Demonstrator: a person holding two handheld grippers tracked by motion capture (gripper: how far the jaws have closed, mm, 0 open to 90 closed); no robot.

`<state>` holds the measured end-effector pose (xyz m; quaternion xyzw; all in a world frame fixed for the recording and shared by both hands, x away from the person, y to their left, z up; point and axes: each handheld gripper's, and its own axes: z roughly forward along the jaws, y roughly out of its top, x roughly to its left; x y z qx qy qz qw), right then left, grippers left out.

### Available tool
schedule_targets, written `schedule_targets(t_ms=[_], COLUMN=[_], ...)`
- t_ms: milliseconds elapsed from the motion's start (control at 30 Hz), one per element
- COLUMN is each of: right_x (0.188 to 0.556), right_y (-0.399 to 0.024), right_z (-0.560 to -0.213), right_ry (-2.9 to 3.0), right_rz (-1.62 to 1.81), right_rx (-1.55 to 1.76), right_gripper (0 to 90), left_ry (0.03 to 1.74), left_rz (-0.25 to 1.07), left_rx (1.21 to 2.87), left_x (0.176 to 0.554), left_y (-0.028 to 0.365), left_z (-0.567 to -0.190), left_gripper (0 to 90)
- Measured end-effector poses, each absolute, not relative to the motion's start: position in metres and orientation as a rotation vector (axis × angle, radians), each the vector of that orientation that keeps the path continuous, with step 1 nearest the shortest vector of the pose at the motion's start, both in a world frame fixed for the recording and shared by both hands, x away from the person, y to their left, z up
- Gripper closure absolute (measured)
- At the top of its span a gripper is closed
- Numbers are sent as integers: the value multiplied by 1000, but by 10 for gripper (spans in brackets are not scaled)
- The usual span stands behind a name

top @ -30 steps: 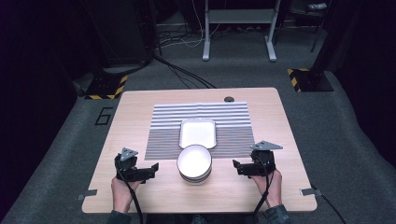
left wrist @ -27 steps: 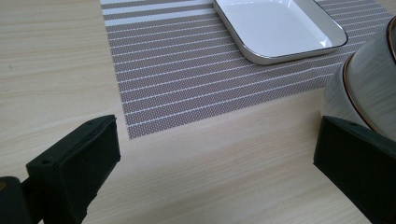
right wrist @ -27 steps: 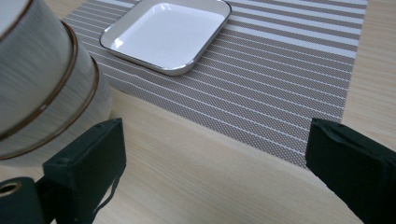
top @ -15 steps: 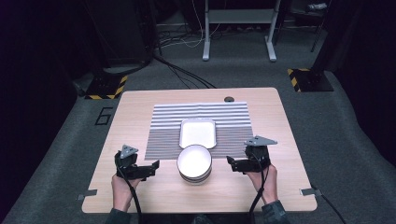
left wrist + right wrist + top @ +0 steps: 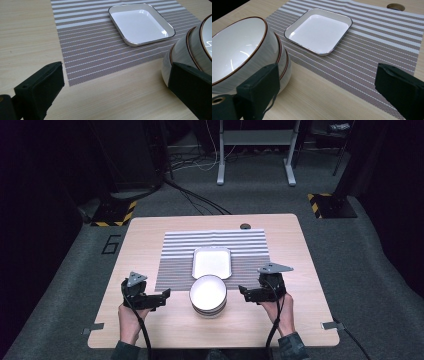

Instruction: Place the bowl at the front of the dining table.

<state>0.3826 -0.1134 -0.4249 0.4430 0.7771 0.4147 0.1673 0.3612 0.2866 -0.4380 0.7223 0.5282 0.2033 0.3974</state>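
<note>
Jaws of the left gripper and right gripper stand apart, empty, flanking the stacked bowls on the table, neither touching.

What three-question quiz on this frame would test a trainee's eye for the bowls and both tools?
1. True or false: the square plate lies on the striped mat.
2. Where do the stacked bowls stand? A) on the plate B) on the bare table, near the mat's front edge C) on the floor
3. Fill in: the left tool and right tool flank the bowls, both with jaws ____.

Key
1. True.
2. B.
3. Open; neither holds anything.
</note>
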Motion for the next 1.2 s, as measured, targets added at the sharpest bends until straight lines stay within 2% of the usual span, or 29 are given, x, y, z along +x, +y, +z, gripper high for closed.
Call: schedule_targets(t_ms=[833,1200], right_x=[381,377], right_y=[-105,-92], right_z=[-396,-376], right_ry=[2193,2198], right_rz=[1226,1287], right_rx=[1204,1129], right_gripper=[67,70], left_ry=[1267,1198], left_rz=[530,505], left_rx=[1821,1820], left_x=[367,372], left_y=[278,259], left_z=[-407,-393], left_gripper=[1,2])
